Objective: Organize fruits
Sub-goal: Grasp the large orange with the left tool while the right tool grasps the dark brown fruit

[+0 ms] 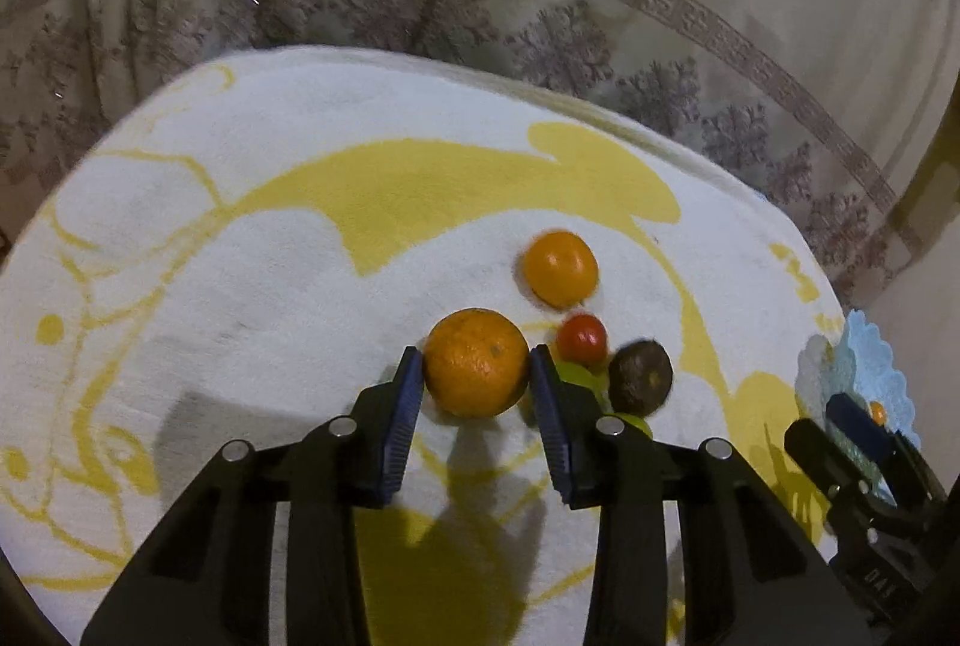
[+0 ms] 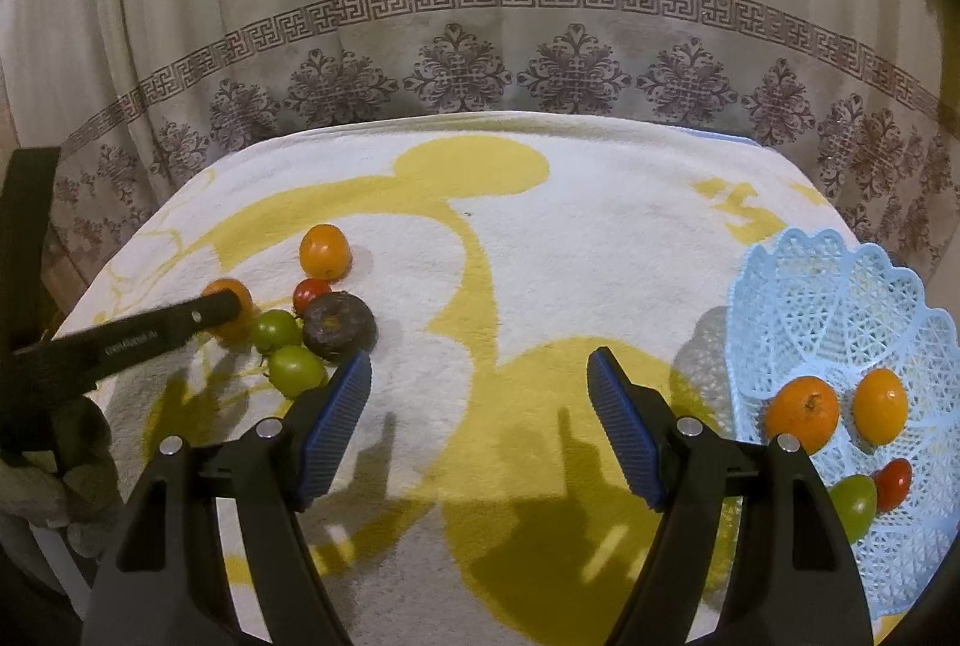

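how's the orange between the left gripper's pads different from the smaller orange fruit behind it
The pebbly, larger orange sits clamped between the left gripper pads; the smaller orange fruit looks smoother and glossier, lying free on the cloth farther away. Both are round, orange, and outside the basket.

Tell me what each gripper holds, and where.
Left gripper: the orange, fingers pressing its two sides. Right gripper: nothing.
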A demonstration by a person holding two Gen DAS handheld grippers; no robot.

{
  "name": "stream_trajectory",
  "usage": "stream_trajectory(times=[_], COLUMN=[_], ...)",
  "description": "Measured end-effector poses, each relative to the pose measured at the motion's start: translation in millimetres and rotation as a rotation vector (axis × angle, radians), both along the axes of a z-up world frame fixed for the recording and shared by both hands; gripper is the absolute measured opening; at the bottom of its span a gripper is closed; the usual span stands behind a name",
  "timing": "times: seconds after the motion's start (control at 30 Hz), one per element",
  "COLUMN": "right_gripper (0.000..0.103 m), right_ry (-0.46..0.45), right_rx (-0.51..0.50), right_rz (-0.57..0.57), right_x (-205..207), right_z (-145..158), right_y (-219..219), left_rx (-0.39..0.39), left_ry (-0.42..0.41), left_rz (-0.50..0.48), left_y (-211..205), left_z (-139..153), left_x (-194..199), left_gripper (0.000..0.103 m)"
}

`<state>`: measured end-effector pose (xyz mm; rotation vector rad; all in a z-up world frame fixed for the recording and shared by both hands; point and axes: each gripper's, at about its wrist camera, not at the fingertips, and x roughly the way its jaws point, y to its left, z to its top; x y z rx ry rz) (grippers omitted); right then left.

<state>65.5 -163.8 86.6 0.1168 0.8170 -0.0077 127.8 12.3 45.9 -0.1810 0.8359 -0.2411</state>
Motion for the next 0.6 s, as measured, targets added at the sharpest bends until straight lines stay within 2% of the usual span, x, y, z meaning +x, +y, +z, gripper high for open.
stream_trajectory(times=[0.27,0.4,0.6], right_gripper=[0.076,0.068,0.059], right_ry=[0.062,0.099,0.161], right_rx=[0.116,0.202,0.274], right_rz=[0.059,0.103,0.140], right_x=[36,56,77], right_z=[-13,-21,-37], right_y=[12,23,36], left_rx=[0.043,0.051,0.050], left_ry=[-0.021,-0.018,-0.019], left_rz=[0.063,0.066,0.073], left_y=[8,8,9], left_z=[5,3,2], left_x=[2,2,2], left_gripper=[0.037,0.037,0.037])
